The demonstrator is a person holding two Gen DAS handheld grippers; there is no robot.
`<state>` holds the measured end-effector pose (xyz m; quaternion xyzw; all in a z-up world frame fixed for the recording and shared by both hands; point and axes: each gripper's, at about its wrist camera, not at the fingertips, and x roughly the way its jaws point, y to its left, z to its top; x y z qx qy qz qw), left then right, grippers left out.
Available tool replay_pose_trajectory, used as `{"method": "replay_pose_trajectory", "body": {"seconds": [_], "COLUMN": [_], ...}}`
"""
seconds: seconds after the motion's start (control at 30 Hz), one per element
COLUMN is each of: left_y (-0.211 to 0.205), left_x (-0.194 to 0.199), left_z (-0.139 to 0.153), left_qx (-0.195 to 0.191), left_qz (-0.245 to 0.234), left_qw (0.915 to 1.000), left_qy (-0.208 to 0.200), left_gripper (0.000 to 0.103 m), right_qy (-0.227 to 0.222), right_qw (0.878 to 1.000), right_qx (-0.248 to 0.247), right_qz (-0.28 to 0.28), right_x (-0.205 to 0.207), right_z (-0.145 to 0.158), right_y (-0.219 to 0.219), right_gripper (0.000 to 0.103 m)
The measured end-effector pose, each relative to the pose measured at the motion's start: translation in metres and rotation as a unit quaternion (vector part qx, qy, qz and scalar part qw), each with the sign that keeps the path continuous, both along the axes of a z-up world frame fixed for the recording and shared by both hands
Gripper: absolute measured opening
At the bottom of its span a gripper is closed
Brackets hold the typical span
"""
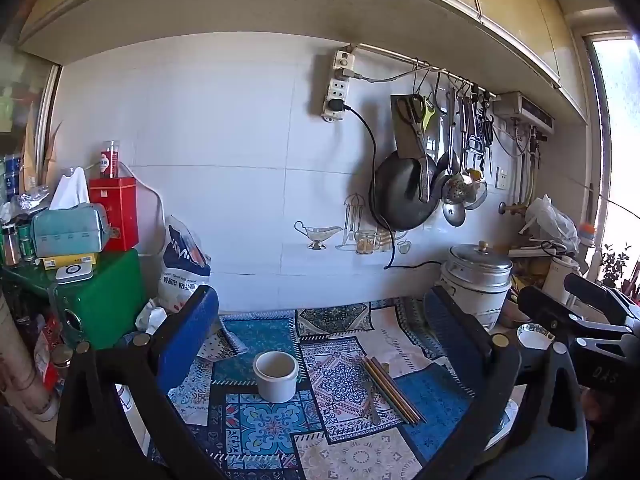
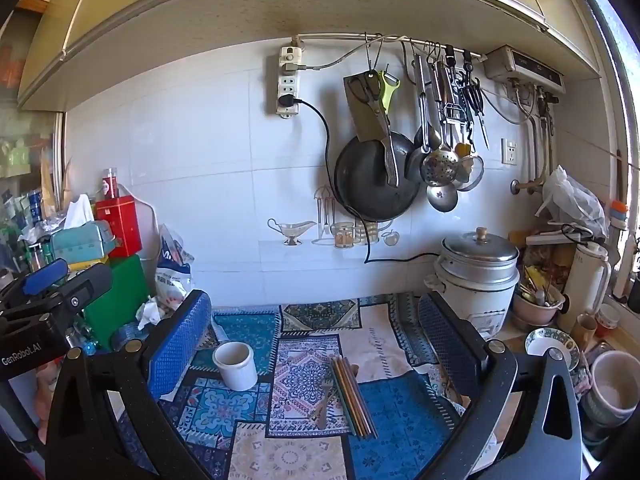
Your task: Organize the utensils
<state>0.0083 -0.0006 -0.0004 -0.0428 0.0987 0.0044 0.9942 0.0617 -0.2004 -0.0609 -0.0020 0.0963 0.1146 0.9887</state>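
Note:
A white cylindrical cup [image 1: 276, 376] [image 2: 235, 365] stands upright on a patterned blue cloth [image 1: 272, 432] [image 2: 400, 412]. To its right lie several chopsticks [image 1: 394, 390] [image 2: 354, 396] in a bundle, with a metal fork [image 1: 371, 400] [image 2: 323, 404] beside them on their left. My left gripper [image 1: 320, 328] hovers above the cloth, jaws wide open, nothing between them. My right gripper [image 2: 314, 328] is likewise open and empty, above the same cloth. Each gripper shows at the edge of the other's view.
A lidded metal rice cooker [image 1: 476, 280] [image 2: 478, 272] stands at the back right. A green box [image 1: 100, 296] with a red tin and a tissue box sits at the left. A wok, ladles and scissors hang on the wall rail [image 2: 400, 40]. Bowls and cups [image 2: 612, 388] crowd the right.

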Motion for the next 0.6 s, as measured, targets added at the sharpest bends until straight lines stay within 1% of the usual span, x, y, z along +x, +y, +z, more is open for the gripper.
{"method": "replay_pose_trajectory", "body": {"seconds": [0.6], "left_y": [0.0], "left_x": [0.0057], "left_z": [-0.0006], "left_qx": [0.001], "left_qz": [-0.003], "left_qw": [1.0], "left_qy": [0.001], "left_gripper": [0.103], "right_qy": [0.004], "right_qw": [1.0], "right_qx": [-0.003], "right_qz": [0.002], "right_x": [0.0042], "right_z": [0.0032], "right_y": [0.0015], "right_gripper": [0.103]}}
